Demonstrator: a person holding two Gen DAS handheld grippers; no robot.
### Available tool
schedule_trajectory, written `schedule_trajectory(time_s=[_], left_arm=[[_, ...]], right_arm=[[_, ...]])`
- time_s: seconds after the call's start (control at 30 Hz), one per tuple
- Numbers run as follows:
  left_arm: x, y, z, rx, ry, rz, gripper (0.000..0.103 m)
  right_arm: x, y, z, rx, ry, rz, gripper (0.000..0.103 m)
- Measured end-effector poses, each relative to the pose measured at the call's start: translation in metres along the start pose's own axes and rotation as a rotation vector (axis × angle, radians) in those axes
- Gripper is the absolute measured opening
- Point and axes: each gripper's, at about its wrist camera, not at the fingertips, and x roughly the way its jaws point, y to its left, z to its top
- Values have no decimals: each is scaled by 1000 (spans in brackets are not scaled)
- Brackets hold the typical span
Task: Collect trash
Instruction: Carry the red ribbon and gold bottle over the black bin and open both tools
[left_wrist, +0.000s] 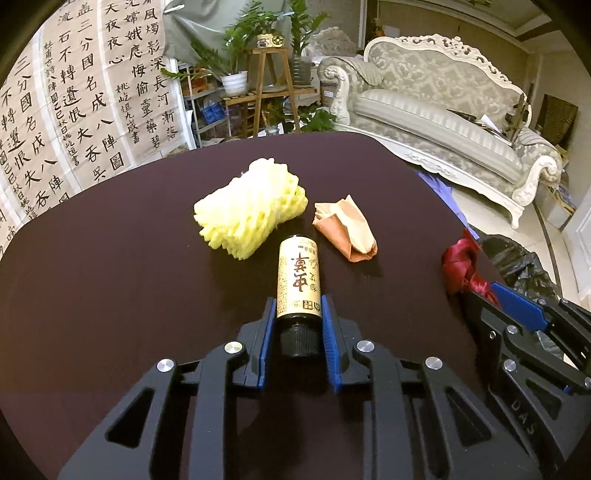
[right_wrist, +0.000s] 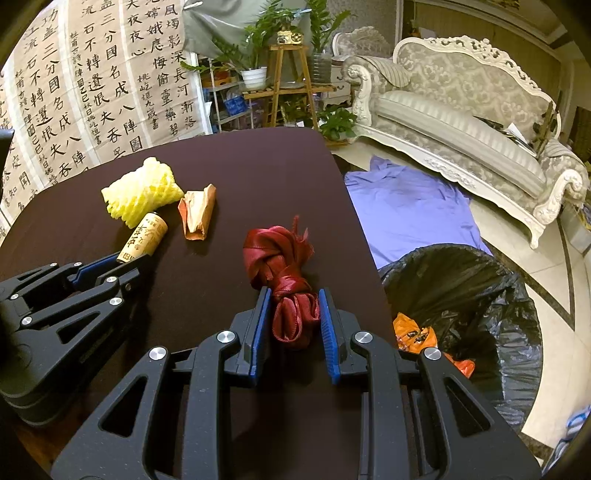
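A small bottle with a tan label and black cap lies on the dark table. My left gripper is shut on its neck end, blue pads against both sides. The bottle also shows in the right wrist view, held by the left gripper. My right gripper is shut on a knotted red ribbon near the table's right edge. That ribbon and the right gripper appear at the right of the left wrist view. A yellow foam net and a crumpled orange paper wrapper lie beyond the bottle.
A bin lined with a black bag stands on the floor right of the table, with orange scraps inside. A purple cloth lies on the floor behind it. A pale sofa, plant stands and calligraphy sheets lie beyond.
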Motion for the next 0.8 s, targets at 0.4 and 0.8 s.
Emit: schedule_trajectory(time_s=[0.4,0.8], left_arm=[[-21,1,-18,14,-17,-19,25],[-48,-15,-30,61,-87,-68,25]], right_arm=[[-18,7,-15,12,-33,-2,25],[-59,-19,-39,64,-96,-47,25]])
